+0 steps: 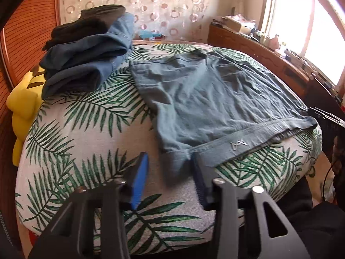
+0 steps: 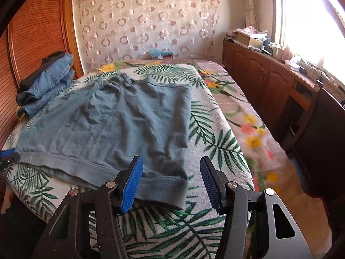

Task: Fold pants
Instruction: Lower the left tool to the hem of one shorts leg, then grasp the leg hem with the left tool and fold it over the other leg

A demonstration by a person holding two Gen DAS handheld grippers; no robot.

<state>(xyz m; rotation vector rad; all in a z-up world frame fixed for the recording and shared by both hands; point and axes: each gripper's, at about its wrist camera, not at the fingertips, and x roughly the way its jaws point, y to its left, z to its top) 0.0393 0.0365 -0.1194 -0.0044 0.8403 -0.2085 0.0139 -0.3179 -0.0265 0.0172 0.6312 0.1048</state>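
Grey-blue pants (image 1: 204, 99) (image 2: 120, 116) lie flat on the palm-leaf bed cover (image 1: 86, 129), waistband toward me. In the left wrist view my left gripper (image 1: 172, 177) straddles the near left corner of the waistband. Cloth lies between its blue pads (image 1: 141, 179), with a gap still showing on the left side. That gripper also shows as a blue tip (image 2: 6, 152) at the far left of the right wrist view. My right gripper (image 2: 171, 183) stands open over the near right corner of the waistband, and neither pad presses the cloth.
A stack of folded jeans and dark clothes (image 1: 86, 49) (image 2: 47, 82) sits at the back left of the bed. A yellow plush toy (image 1: 23, 108) lies by the wooden headboard. Low wooden cabinets (image 2: 269, 82) with clutter run under the window on the right.
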